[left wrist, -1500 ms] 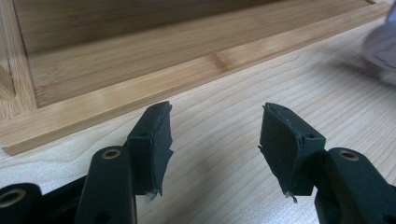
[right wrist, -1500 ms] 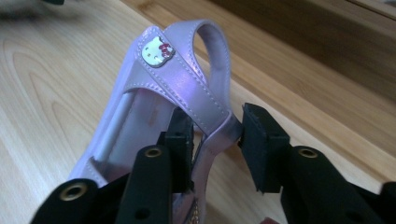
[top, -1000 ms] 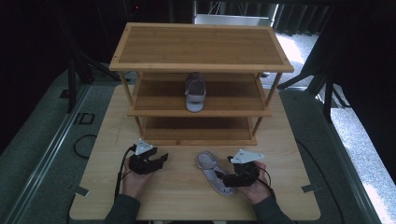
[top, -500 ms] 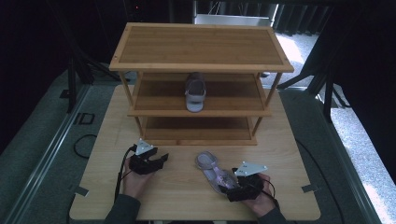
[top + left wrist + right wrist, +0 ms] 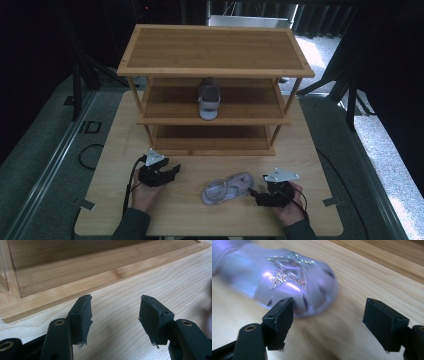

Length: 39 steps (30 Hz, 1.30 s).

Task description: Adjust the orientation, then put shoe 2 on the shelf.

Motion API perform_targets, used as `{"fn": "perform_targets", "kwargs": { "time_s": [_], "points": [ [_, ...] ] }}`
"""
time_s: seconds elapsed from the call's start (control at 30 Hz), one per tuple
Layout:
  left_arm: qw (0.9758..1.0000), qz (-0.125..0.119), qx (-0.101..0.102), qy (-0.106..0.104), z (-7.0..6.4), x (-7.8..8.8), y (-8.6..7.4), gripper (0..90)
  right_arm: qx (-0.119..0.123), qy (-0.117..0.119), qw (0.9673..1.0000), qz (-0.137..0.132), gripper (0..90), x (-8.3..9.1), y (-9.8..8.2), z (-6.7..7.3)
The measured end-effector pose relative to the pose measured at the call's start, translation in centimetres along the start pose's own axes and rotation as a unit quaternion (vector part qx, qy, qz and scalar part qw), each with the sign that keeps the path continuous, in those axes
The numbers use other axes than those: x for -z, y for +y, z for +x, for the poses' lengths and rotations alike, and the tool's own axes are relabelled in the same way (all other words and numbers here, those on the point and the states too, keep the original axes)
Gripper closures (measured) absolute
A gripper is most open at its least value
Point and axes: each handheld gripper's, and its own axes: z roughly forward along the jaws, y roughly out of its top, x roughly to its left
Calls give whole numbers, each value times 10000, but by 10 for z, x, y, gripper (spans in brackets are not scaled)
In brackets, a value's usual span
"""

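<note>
Lilac sandal (image 5: 227,187) lies flat on the surface (image 5: 175,215), just left of the right claw (image 5: 258,196), whose jaws have just been closing, nothing between them. Likely light, flexible, glossy; grip the toe end.

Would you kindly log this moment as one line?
right gripper: open, jaws just closing slightly, at sandal toe | left gripper: open, empty | second sandal: middle shelf

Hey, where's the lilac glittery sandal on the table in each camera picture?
High view: lilac glittery sandal lies on the table's near edge, between both hands.
Left gripper view: not in it.
Right gripper view: sandal upper left, blurred, just past the claw's left jaw.
Shared landmark: wooden shelf rack's bottom rail.
</note>
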Motion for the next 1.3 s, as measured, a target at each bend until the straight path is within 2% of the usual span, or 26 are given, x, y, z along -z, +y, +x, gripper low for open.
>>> {"fn": "perform_targets", "kwargs": {
  "time_s": [0.03, 0.07, 0.3, 0.37, 0.6, 0.73, 0.87, 0.9, 1.0, 1.3],
  "points": [
    [10000, 0, 0, 0, 0, 0, 0, 441, 0, 0, 10000, 0, 247, 0, 0, 0],
    [10000, -2, -4, -2, 0, 0, 0, 441, -102, 15, 9999, 26, 274, -6, 3, -5],
    [10000, -12, 7, -5, 0, -1, 0, 441, -106, -6, 9999, -32, 345, -20, 16, -8],
    [10000, -8, 0, -2, 0, 0, 0, 441, -239, 190, 9995, -110, 392, -31, 22, -10],
    [10000, -40, 18, 16, 1, 1, 0, 441, -79, 168, 9995, -238, 417, -42, 36, -1],
    [10000, -54, 46, 29, 2, 1, 1, 441, -68, 77, 9989, -447, 435, -30, 37, 0],
    [9999, -77, 57, 44, 3, 2, 1, 441, -171, 58, 9974, -691, 467, -9, 36, -1],
    [9999, -77, 57, 44, 3, 2, 1, 441, -171, 58, 9974, -691, 467, -9, 36, -1],
    [9999, -77, 63, 53, 4, 2, 1, 441, -228, 113, 9965, -791, 469, 5, 31, 2],
    [9999, -85, 76, 66, 4, 3, 1, 441, -191, 367, 9956, -846, 459, 18, 25, 15]
  ]
}}
